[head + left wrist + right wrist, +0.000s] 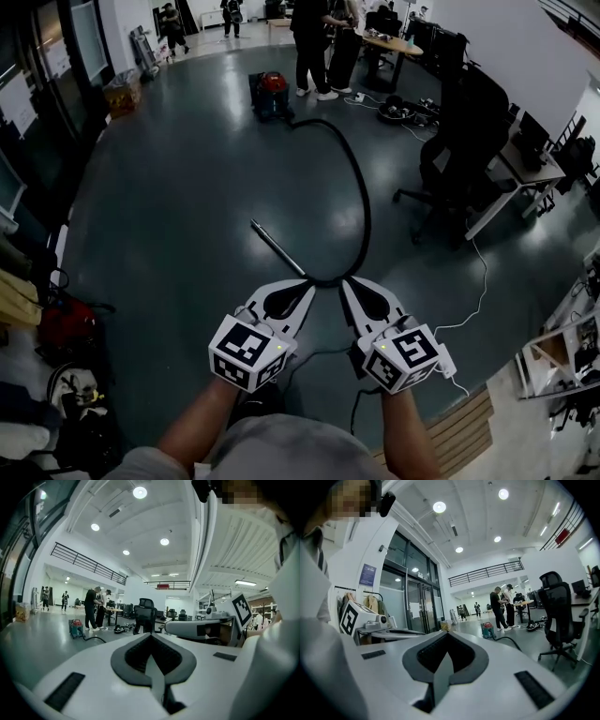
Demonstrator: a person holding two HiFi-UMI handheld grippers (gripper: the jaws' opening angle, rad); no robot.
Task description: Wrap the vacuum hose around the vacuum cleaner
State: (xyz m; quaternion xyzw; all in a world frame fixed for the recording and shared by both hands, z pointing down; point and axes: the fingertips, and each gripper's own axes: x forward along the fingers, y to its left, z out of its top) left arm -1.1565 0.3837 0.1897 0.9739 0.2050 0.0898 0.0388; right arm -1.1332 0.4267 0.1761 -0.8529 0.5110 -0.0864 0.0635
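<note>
left gripper: my left gripper [307,284] is clenched all the way. Its own view shows the two jaws pressed together with nothing between them.
right gripper: my right gripper [347,284] is the same, jaws closed tight on nothing.
how I'm holding them: side by side in front of me, with the tips angled in toward each other and almost meeting.
vacuum cleaner: the vacuum cleaner [271,92] is a little red-topped one, sitting on the grey floor [178,216] way across the room from me. It's small in both gripper views.
vacuum hose: the vacuum hose [361,187] is black and not wrapped at all. It leaves the vacuum and lies in one long curve across the floor toward me. It bends back just past my tips, at least as the head view lines things up.
wand: the metal wand [277,248] joins the hose at that bend. It lies flat and points off to my left and away from me.
around: a black office chair [466,141] stands to the right of the hose, next to a desk [525,178]. A couple of people [314,42] are standing at a table just behind the vacuum.
cables: a white cable [480,281] trails over the floor on my right, well apart from the hose.
</note>
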